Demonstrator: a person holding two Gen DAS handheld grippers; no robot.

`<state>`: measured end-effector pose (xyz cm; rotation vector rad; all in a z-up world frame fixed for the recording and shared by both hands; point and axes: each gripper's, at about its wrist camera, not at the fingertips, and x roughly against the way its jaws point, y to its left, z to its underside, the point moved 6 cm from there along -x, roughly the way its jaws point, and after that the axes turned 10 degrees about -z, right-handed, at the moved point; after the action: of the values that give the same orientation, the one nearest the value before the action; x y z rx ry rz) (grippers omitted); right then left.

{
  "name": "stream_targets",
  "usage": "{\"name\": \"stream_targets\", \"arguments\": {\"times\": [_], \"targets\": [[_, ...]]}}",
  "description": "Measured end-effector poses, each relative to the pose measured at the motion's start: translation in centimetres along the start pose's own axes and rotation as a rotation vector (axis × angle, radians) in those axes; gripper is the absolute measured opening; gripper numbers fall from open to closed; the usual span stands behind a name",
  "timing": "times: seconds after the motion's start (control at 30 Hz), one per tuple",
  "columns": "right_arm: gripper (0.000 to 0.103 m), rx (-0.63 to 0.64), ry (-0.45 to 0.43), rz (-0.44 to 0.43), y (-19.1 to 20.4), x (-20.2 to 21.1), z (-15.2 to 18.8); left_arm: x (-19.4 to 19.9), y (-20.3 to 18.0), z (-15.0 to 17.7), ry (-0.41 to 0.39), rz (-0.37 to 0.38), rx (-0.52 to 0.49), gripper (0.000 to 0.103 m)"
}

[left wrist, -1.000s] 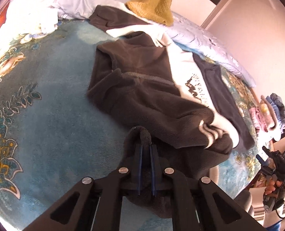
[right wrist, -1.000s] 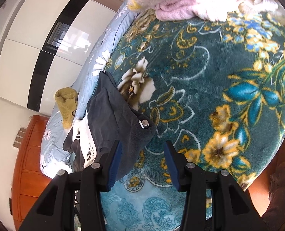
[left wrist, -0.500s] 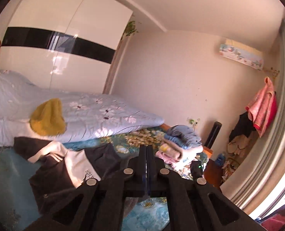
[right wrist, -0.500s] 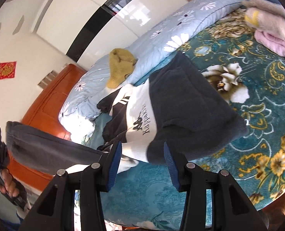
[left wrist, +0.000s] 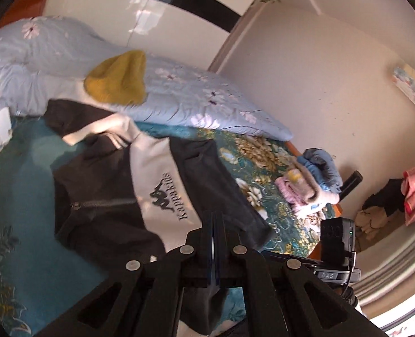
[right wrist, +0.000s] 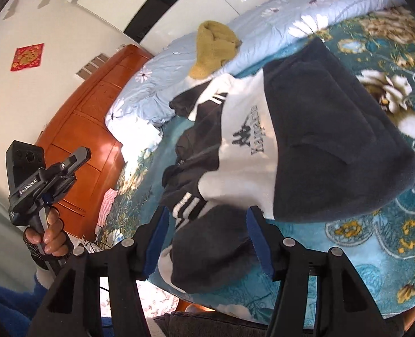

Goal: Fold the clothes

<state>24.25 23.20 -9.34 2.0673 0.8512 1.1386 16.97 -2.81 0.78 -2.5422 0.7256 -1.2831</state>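
A dark fleece jacket [left wrist: 100,174] with a white chest band and a printed logo lies spread on the teal floral bedspread [left wrist: 16,196]. My left gripper [left wrist: 213,224] is shut, and no cloth shows between its fingers. In the right wrist view it [right wrist: 79,154] is held up off the bed's left side, empty. The jacket [right wrist: 319,140] has one striped sleeve [right wrist: 207,238] lying bunched at the bed's near edge. My right gripper [right wrist: 207,216] is open, its blue pads either side of that sleeve, just above it.
A mustard-yellow garment [left wrist: 117,81] lies on the light blue quilt [left wrist: 179,92] at the back. A stack of folded clothes [left wrist: 308,185] sits at the bed's far right corner. A wooden headboard [right wrist: 89,118] stands at the left. A hand [right wrist: 53,238] holds the left gripper's handle.
The left gripper held the sleeve stretched out to the left; the sleeve is now out of it and lies on the bed. The right gripper has come down over the sleeve.
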Motion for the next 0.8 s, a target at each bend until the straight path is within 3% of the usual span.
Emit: {"name": "stream_targets", "arguments": {"times": [0.2,0.4,0.5,0.57,0.8], "targets": [[0.059,-0.157,0.094,0.02,-4.9,-3.4,2.6,-4.8,3.9,3.9,0.16,-0.039,0.13,0.002],[0.059,-0.278,0.166,-0.021,-7.6,-6.7,5.1,-5.4,5.4,5.6,0.217,-0.042,0.187,0.008],[0.058,-0.295,0.133,-0.054,-7.1,-6.8,5.3,-5.4,5.4,5.9,0.223,-0.04,0.181,0.016],[0.025,-0.316,0.094,-0.095,-6.6,-6.4,5.3,-5.5,5.1,6.0,0.227,-0.046,0.164,0.021],[0.022,-0.206,-0.14,-0.245,-0.5,1.9,2.1,-6.9,3.7,6.0,0.232,-0.103,0.045,0.026]]}}
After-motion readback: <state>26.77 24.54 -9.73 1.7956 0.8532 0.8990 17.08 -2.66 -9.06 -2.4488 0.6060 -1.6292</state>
